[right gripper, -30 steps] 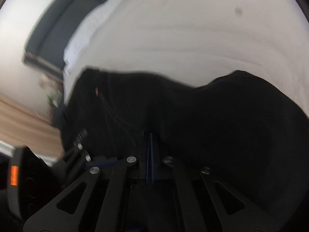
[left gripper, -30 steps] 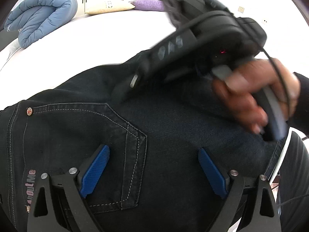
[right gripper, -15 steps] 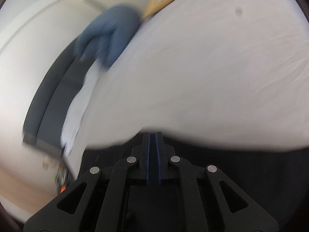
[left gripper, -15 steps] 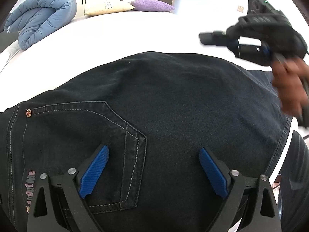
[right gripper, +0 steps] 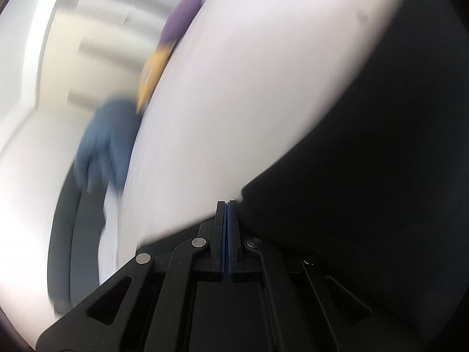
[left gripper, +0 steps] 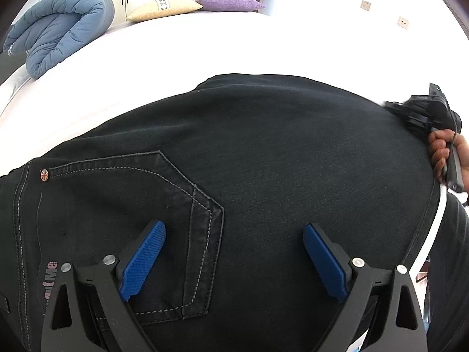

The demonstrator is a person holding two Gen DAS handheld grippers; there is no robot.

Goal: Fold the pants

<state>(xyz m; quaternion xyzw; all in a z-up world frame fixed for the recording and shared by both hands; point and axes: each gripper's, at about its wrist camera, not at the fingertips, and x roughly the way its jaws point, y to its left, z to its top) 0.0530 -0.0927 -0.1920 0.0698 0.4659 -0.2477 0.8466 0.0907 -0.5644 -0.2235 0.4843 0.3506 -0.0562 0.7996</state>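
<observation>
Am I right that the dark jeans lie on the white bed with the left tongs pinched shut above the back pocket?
Not quite. The left wrist view shows the left tongs open, blue pads wide apart, above the back pocket of the dark jeans on the white bed.

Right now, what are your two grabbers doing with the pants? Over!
Left gripper open above black pants. Right gripper shut, empty, at pants' edge. Pants flat on white bed. Nothing in the way.
</observation>
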